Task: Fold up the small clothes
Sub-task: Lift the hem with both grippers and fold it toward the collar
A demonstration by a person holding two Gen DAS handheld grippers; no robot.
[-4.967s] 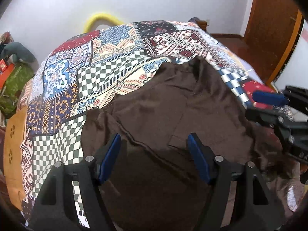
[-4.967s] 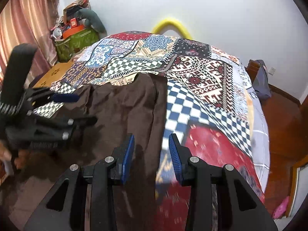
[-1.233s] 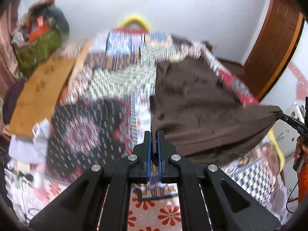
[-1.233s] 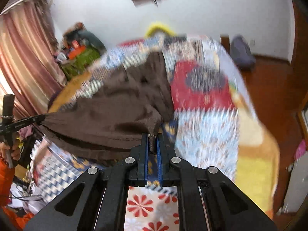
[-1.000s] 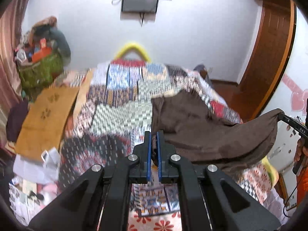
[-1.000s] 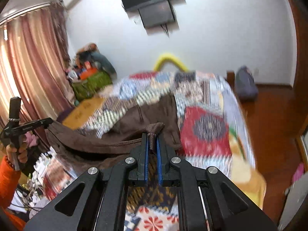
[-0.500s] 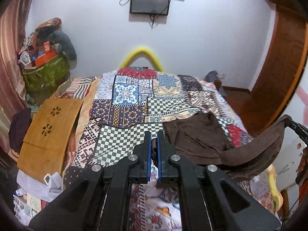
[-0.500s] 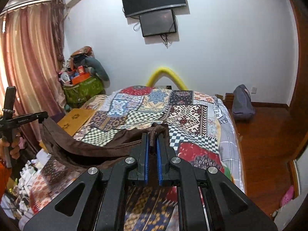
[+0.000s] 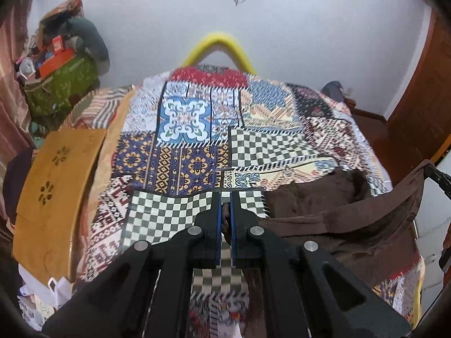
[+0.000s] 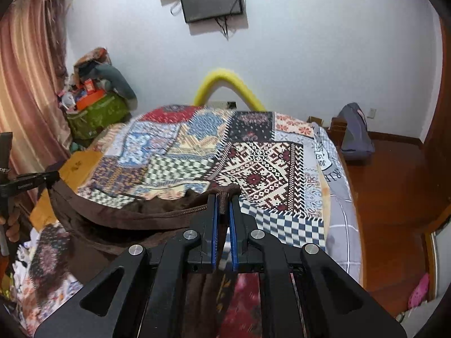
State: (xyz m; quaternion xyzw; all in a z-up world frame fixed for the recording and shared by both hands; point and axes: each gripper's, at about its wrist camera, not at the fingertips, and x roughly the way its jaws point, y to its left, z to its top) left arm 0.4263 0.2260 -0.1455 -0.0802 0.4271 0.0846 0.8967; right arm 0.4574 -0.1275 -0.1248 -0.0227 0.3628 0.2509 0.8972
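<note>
Both claws swung forward over the bed (image 9: 180, 118) | left claw (image 9: 224, 217), right claw (image 10: 222, 200) each pinching brown garment (image 9: 352, 214) hem | green bag (image 10: 95, 115) contents a blurry jumble

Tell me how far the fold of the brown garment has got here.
Done: both corners are gripped. The left gripper and right gripper are each shut on the hem of the brown fabric garment. In hand: the hem hangs stretched between them above the patchwork bedspread, the far part resting on it. Left: lay the fold down and release.
</note>
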